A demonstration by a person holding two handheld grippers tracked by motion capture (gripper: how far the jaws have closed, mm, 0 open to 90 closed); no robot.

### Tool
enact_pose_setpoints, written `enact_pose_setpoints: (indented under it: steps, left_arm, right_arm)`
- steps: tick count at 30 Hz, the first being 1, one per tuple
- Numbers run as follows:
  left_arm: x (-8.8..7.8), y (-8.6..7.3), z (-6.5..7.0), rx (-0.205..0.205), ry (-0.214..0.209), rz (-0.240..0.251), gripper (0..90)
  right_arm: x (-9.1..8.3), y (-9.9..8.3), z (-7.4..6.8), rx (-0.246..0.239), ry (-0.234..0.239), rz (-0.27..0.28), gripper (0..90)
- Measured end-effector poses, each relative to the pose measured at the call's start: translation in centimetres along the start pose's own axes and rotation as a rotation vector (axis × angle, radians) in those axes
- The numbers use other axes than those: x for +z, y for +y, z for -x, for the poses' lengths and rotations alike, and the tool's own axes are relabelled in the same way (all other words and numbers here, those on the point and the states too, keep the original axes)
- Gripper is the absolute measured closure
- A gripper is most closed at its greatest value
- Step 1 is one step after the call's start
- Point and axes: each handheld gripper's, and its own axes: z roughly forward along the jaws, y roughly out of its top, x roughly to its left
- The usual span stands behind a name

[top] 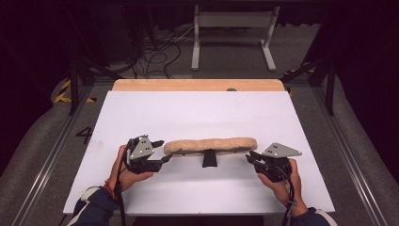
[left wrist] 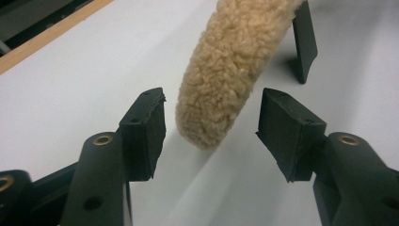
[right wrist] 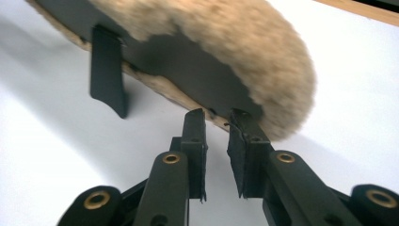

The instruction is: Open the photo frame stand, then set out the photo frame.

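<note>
The fleece pad (top: 211, 145) lies on the table (top: 197, 113) between both grippers.
</note>
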Motion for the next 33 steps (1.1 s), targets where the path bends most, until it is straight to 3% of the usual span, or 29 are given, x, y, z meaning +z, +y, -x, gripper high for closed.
enact_pose_setpoints:
  steps: [7,21,33]
  left_arm:
    - [0.4,0.3,0.0,0.003,-0.011,0.011,41.0]
    - [0.6,0.4,0.1,0.009,-0.031,0.018,45.4]
    - [0.5,0.3,0.0,0.006,-0.021,0.026,52.6]
  right_arm:
    - [-0.4,-0.3,1.3,0.065,-0.040,0.026,78.3]
    - [-0.3,-0.1,1.3,0.071,-0.046,0.055,79.1]
    - [0.0,0.1,1.6,0.087,-0.043,0.062,79.3]
